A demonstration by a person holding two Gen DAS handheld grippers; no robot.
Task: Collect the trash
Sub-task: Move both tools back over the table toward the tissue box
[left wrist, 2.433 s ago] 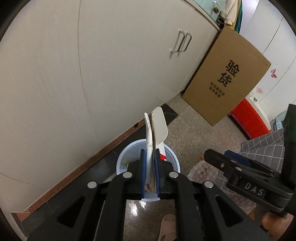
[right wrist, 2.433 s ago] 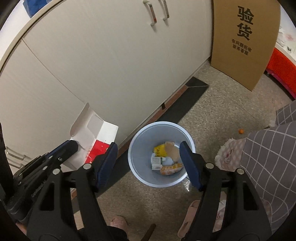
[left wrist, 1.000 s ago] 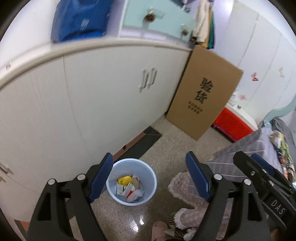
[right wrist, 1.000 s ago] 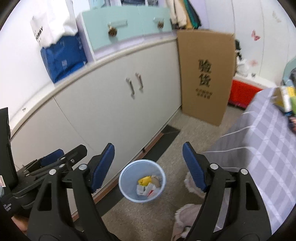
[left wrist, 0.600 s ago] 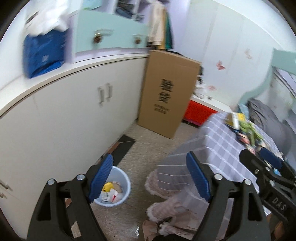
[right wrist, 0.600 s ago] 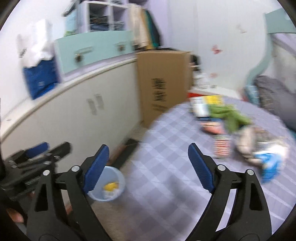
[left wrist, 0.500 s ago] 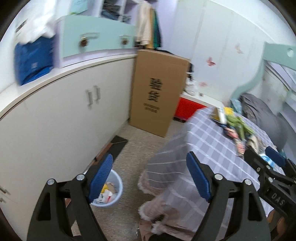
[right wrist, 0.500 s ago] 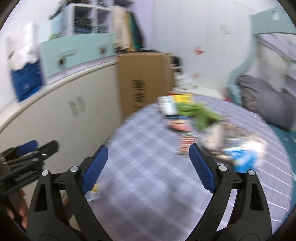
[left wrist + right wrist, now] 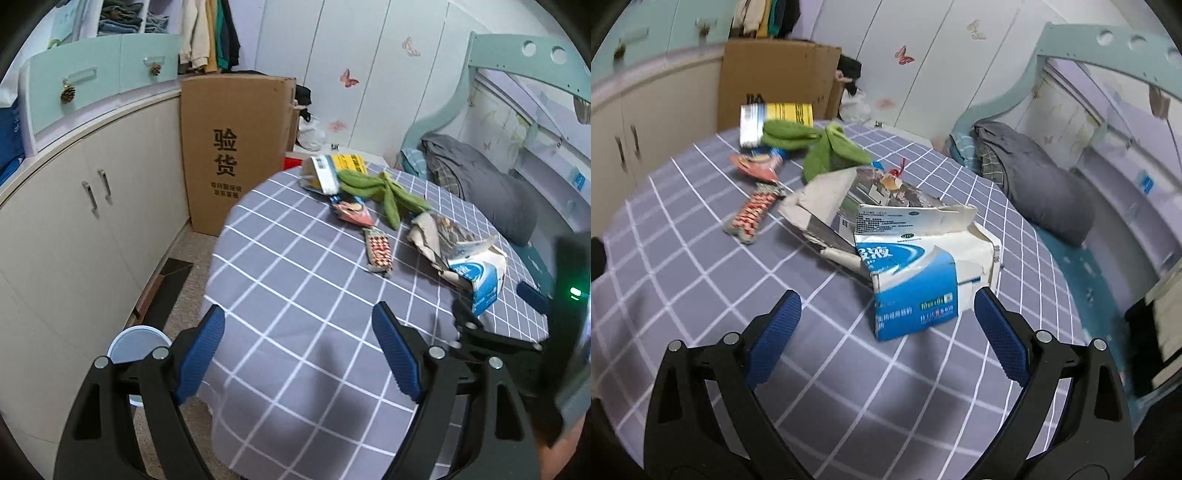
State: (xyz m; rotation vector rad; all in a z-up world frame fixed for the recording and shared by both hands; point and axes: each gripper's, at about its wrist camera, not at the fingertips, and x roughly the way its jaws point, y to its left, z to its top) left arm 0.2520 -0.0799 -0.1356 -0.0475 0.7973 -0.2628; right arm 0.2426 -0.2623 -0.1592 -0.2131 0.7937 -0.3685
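Since the earlier frames: both views have swung away from the bin [image 9: 136,341] on the floor and now look across the counter [image 9: 295,295] with its grey checked cloth; the box once pinched in the left hand-held gripper [image 9: 299,352] is gone from it.
Next thing to collect: judging by where it lies, the torn blue-and-white carton [image 9: 923,280], just ahead of the right hand-held gripper [image 9: 888,334] and slightly to its right, resting on the cloth.
Carton's lie: its long side runs roughly across the right view, open torn end up and away, leaning on a crumpled grey box [image 9: 834,206] behind it.
Nearer hand: the right; in the left view the carton [image 9: 476,273] sits far off to the right.
Other trash: a red patterned wrapper [image 9: 753,214], a red snack packet [image 9: 757,164] and a yellow box [image 9: 783,112] farther back, beside a green cloth [image 9: 816,144].
Right hand-held gripper: jaws spread wide, having just been opening further, nothing between the pads, touching nothing.
Left hand-held gripper: jaws spread, empty, hanging over the near edge of the counter.
Bin: low at the left of the left view, well apart from the carton.
Coming move, as I judge it: the right jaws go forward and down to straddle the carton's short width.
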